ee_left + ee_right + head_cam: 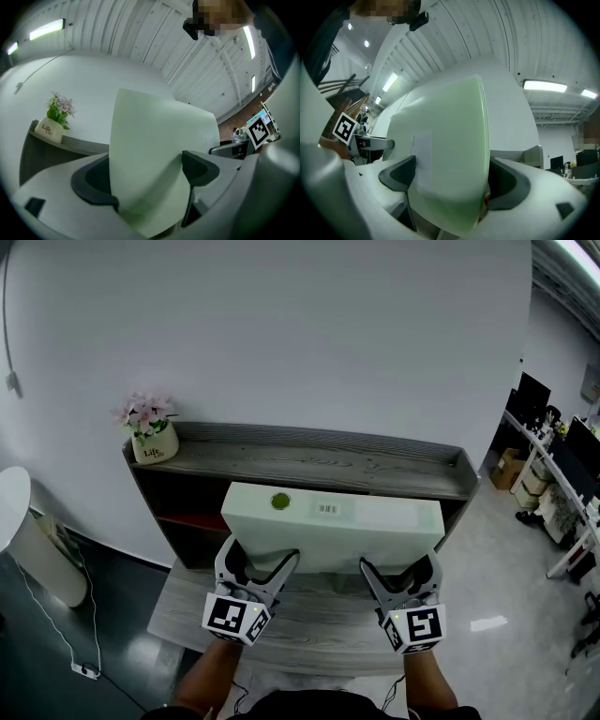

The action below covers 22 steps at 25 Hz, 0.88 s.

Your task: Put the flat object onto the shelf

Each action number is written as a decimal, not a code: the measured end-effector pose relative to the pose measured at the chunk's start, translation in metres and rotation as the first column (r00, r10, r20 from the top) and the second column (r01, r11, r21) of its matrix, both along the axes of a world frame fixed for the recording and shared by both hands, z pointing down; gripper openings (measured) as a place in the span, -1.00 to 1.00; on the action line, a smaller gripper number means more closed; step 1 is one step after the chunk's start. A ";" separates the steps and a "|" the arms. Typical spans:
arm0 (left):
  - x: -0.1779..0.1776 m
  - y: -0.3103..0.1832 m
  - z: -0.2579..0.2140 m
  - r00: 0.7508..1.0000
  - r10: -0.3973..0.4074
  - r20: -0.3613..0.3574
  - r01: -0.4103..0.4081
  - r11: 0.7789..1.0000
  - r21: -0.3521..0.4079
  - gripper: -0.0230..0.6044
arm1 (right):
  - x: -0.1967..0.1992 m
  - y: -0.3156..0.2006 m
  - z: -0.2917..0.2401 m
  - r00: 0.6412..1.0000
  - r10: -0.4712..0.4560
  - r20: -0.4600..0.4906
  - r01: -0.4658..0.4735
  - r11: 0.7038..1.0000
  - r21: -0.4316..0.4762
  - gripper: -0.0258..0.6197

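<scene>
grey wood-grain tabletop [309, 629] lies nearest, just below my hands. above it my left gripper [261, 561] and right gripper [400, 568] each clamp the near edge of the pale green flat rectangular board [347, 521], one near each corner. i hold it raised in front of the dark grey wooden shelf [309, 460]. a cream pot of pink flowers [153, 439] stands at the shelf top's left end.

White tools [262, 556] [398, 564], checkered marker cubes [236, 617] [415, 627]
</scene>
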<state>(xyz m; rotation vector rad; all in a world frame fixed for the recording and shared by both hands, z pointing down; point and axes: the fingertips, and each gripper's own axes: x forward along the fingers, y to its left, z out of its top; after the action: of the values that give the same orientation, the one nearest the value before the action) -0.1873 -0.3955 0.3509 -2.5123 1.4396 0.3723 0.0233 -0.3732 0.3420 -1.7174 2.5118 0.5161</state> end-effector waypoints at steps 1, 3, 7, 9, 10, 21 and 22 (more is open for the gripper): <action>0.003 -0.001 -0.005 1.000 0.003 -0.001 -0.003 1.000 0.008 0.52 | 0.003 -0.001 -0.006 1.000 0.001 -0.002 -0.001 1.000 0.010 0.54; 0.013 -0.003 -0.016 1.000 0.013 0.003 -0.013 1.000 0.027 0.52 | 0.012 0.000 -0.018 1.000 0.006 -0.007 -0.006 0.999 0.033 0.54; 0.029 -0.007 -0.042 1.000 0.022 0.019 -0.023 0.997 0.079 0.52 | 0.027 -0.002 -0.046 1.000 0.013 -0.016 -0.012 0.996 0.087 0.54; 0.033 -0.010 -0.057 1.000 0.017 0.012 -0.018 0.995 0.099 0.52 | 0.031 -0.004 -0.061 1.000 0.012 -0.019 -0.010 0.993 0.114 0.54; 0.035 -0.011 -0.064 1.000 0.014 0.009 -0.015 0.994 0.109 0.52 | 0.033 -0.005 -0.069 1.000 0.012 -0.019 -0.009 0.992 0.126 0.54; 0.059 -0.011 -0.150 0.998 0.036 0.043 -0.045 0.971 0.233 0.52 | 0.057 -0.001 -0.144 1.000 0.017 0.006 -0.018 0.969 0.246 0.54; 0.063 -0.016 -0.159 0.998 0.036 0.045 -0.045 0.971 0.233 0.52 | 0.060 -0.005 -0.152 1.000 0.018 0.009 -0.019 0.969 0.245 0.54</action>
<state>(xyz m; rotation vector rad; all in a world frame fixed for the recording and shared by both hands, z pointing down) -0.1245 -0.4111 0.1923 -2.3484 1.2506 0.4660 0.0837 -0.3786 0.1904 -1.6483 2.3136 0.7839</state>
